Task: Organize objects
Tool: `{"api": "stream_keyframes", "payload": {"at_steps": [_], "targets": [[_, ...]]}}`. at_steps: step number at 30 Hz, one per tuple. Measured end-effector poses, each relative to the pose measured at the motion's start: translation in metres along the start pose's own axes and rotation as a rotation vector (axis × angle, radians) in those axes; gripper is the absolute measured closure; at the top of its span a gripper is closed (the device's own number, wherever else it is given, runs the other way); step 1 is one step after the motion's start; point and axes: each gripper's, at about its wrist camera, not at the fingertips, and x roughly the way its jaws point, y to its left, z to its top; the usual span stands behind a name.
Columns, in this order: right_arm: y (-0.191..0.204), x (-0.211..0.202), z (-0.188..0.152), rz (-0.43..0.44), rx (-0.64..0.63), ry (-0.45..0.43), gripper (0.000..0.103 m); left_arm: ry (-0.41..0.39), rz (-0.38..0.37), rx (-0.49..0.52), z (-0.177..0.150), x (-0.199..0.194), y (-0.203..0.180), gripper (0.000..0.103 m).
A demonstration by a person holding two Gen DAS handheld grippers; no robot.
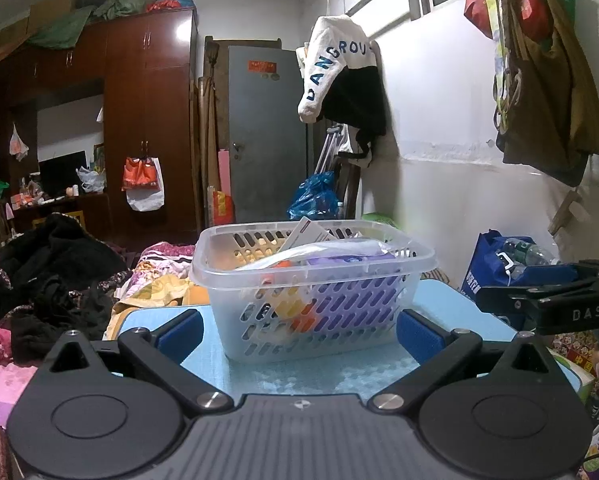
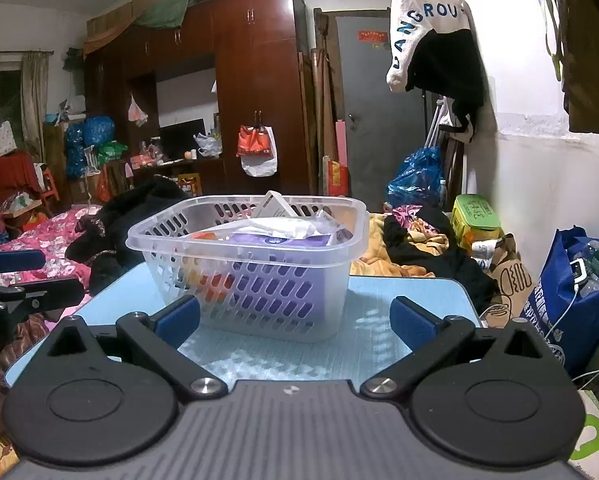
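A clear plastic basket [image 1: 379, 322] stands on a small light-blue table [image 1: 319, 376]. It holds a purple pack [image 1: 351, 260], a white packet, a card box and orange items. My left gripper [image 1: 299, 330] is open and empty, just in front of the basket. In the right wrist view the same basket [image 2: 331, 280] stands on the table [image 2: 379, 344] with the purple pack [image 2: 275, 240] inside. My right gripper [image 2: 295, 320] is open and empty, just short of the basket. Each gripper shows at the edge of the other's view.
A bed with black clothes [image 1: 59, 276] and floral bedding [image 2: 51, 236] lies left and behind. A blue bag with bottles [image 2: 571, 292] stands right of the table. A wardrobe [image 2: 259, 80], a grey door [image 1: 267, 132] and hanging clothes [image 1: 347, 76] are behind.
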Motion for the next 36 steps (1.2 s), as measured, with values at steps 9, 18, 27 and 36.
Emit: {"api": "stream_keyframes", "payload": {"at_steps": [9,18,27,36], "targets": [[-0.0011,-0.0037,0.0011,-0.001,0.003,-0.011,0.000,-0.016,-0.011,-0.006,-0.0008,-0.0028,-0.0022,0.000],[-0.0026,-0.0055,0.0015,-0.004,0.004,-0.026,0.000,-0.014,-0.023,-0.013,-0.0014,-0.0048,-0.0050,0.000],[-0.0024,-0.0055,0.0012,-0.003,-0.001,-0.023,0.000,-0.013,-0.025,-0.003,-0.0030,-0.0039,-0.0094,0.000],[-0.0019,-0.0061,0.0014,-0.004,-0.002,-0.026,0.000,-0.012,-0.025,-0.008,-0.0029,-0.0022,-0.0088,0.000]]}}
